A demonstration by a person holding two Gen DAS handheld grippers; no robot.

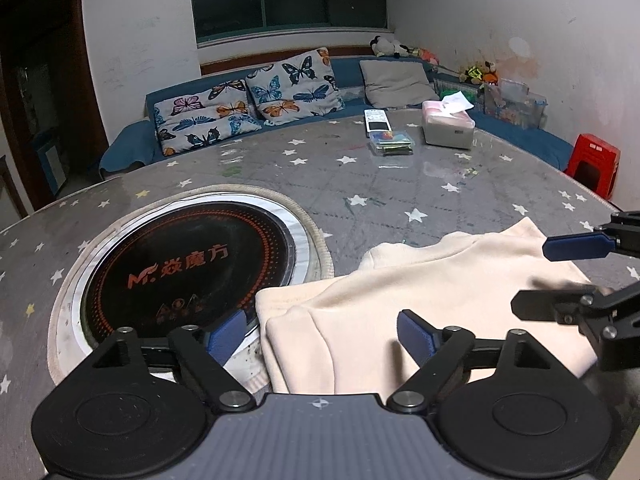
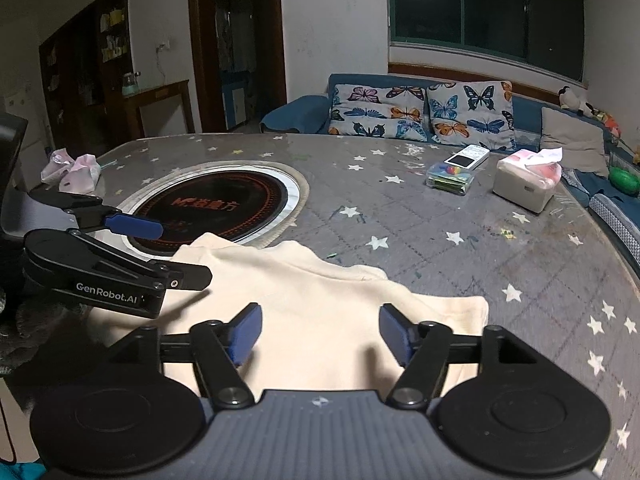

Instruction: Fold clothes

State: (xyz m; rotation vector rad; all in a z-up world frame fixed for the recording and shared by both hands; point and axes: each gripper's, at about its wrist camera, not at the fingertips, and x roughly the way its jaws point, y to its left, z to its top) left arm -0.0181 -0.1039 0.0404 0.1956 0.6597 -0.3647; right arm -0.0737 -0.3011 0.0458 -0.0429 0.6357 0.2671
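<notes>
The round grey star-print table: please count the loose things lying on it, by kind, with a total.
Cream folded fabric garment: 1
White rectangular remote control: 1
Clear plastic box with colourful contents: 1
White tissue box with pink pack: 1
Small pink-white bundles: 2
Total: 6

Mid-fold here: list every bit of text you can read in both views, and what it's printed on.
"GenRobot.AI": on the left gripper body, in the right wrist view.
"M" logo and Chinese characters, about "焱魔方": on the black induction cooktop.
Print on the remote, tissue box and clear plastic box: too small to read.
</notes>
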